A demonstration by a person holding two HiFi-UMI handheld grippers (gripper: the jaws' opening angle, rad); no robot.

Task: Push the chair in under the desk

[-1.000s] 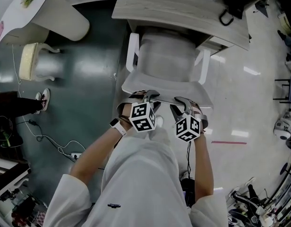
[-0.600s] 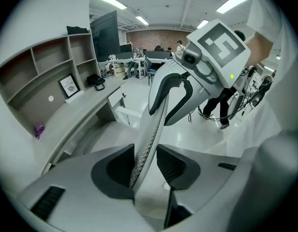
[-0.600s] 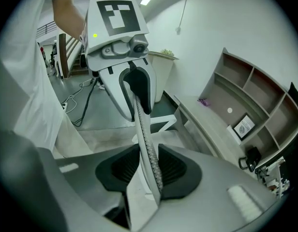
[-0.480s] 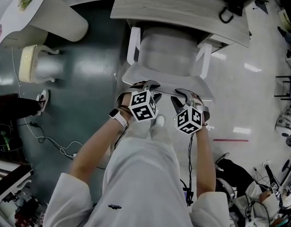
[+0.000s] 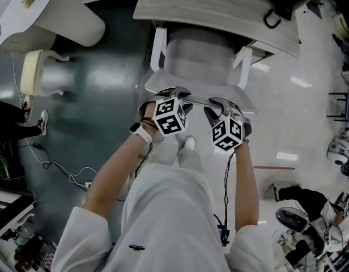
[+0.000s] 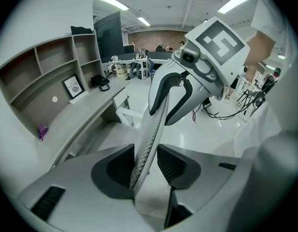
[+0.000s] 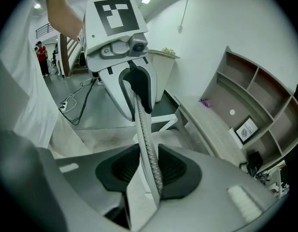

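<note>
The white chair (image 5: 200,61) stands with its seat partly under the pale wooden desk (image 5: 220,10). Both grippers sit side by side on the top edge of its backrest (image 5: 200,102). My left gripper (image 5: 175,95) straddles that edge; in the left gripper view the mesh backrest (image 6: 150,129) leans on one pad of the gripper (image 6: 145,166), a small gap shows at the other, and the jaws are opening. My right gripper (image 5: 221,103) is shut on the same edge; in the right gripper view both pads of the gripper (image 7: 148,170) press on the backrest (image 7: 145,134).
A white pedestal table (image 5: 67,16) and a cream stool (image 5: 35,72) stand to the left on the dark floor, with cables (image 5: 61,171) nearer me. A black bag (image 5: 276,4) lies on the desk. Cubby shelves (image 6: 57,66) back the desk. A person's shoe (image 5: 43,120) shows at the left.
The chair and both grippers have shifted a little toward the desk. The left jaws have loosened on the backrest. Bystanders at the left and lower right have moved.
</note>
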